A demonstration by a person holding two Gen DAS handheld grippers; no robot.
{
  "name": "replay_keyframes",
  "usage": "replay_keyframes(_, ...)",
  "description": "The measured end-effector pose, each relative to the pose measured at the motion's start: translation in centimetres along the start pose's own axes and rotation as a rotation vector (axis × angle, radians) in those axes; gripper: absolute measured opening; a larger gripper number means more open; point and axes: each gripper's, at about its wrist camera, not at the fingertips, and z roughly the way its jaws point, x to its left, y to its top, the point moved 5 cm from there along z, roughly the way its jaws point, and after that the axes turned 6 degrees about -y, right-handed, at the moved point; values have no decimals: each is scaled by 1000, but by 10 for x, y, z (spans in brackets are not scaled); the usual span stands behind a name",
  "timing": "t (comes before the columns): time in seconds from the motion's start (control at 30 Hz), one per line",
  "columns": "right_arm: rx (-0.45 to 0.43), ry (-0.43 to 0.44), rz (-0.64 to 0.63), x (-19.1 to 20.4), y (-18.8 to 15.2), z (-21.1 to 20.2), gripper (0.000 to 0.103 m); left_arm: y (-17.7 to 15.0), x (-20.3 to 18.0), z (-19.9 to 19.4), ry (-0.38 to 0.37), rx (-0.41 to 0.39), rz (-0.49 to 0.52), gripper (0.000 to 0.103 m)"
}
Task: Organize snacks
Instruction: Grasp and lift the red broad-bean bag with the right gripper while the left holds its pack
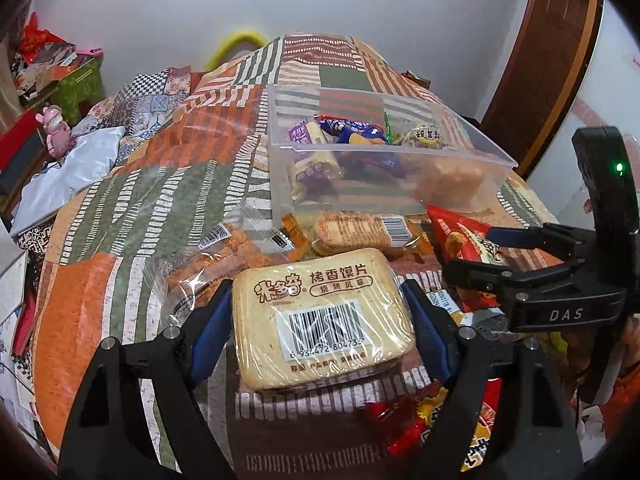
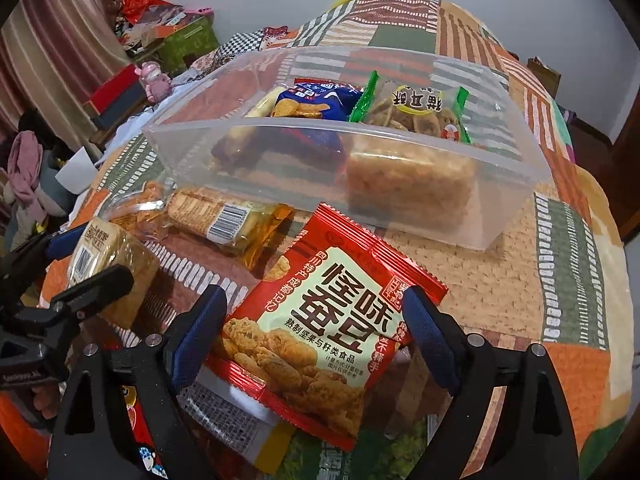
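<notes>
My left gripper (image 1: pixel 316 300) is shut on a beige packet of baked bun slices (image 1: pixel 320 316), held just above the patchwork cloth (image 1: pixel 120 208). My right gripper (image 2: pixel 314 308) is shut on a red bean-snack packet (image 2: pixel 320 328); it also shows in the left wrist view (image 1: pixel 468 244). The beige packet and left gripper appear at the left of the right wrist view (image 2: pixel 108 256). A clear plastic bin (image 2: pixel 512 184) stands just beyond both, holding several snack packets, among them a blue chip bag (image 2: pixel 308 104) and a green-edged packet (image 2: pixel 416 112).
Loose snacks lie in front of the bin: a biscuit roll (image 2: pixel 216 216) and a clear-wrapped pack (image 1: pixel 212 252). More red packets (image 1: pixel 420 424) lie under the grippers. Boxes and a pink toy (image 1: pixel 56 128) sit off the table to the left.
</notes>
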Motion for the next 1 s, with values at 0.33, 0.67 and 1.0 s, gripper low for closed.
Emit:
replay_keyframes(0.33,-27,38,4,-4,-3,-14,59,9,-7,-14,10,-32,7,81)
replay_keyframes(0.67,-70,-27,-69,-7,-9,-28,44,23,-22,-29,2,-81,32,81)
replay_keyframes(1.0,-10,-74,-37,-22,-16,-23,83,20,-28,-21,-13,-68,36,81)
